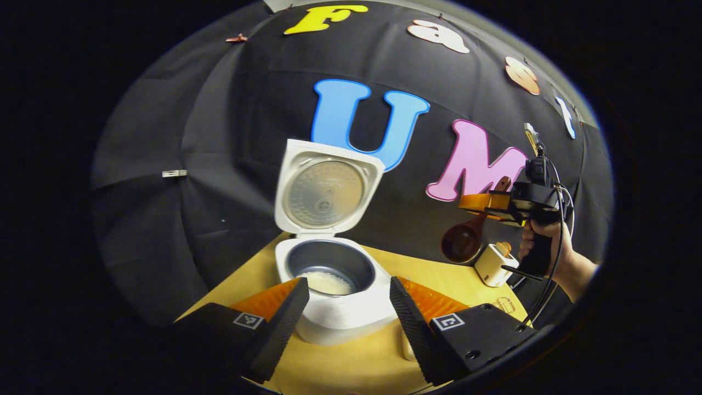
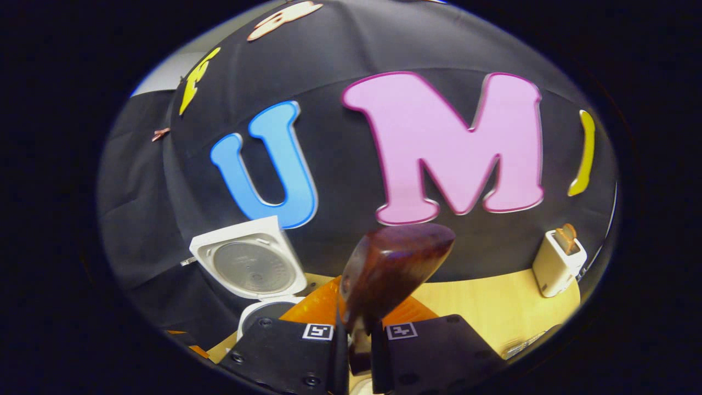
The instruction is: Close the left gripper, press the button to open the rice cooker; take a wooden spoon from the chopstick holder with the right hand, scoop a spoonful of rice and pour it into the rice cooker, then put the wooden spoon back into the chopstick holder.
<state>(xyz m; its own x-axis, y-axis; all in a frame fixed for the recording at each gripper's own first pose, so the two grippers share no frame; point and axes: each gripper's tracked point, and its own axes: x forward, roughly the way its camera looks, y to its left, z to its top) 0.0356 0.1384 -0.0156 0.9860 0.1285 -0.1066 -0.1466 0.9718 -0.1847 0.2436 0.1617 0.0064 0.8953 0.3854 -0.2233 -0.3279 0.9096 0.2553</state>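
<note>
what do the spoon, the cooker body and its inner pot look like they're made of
Spoon: dark reddish-brown wood, by its look, with a glossy, likely lacquered finish that catches highlights.
Cooker body: looks like white plastic, smooth and matte, with rounded moulded edges.
Inner pot: probably coated metal, dark grey with a dull sheen; the rice inside hides its floor.

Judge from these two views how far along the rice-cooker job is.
Done: rice cooker lid open, rice in its pot. In hand: right gripper shut on the wooden spoon, held above the table. Left: return the spoon to the chopstick holder.
</note>
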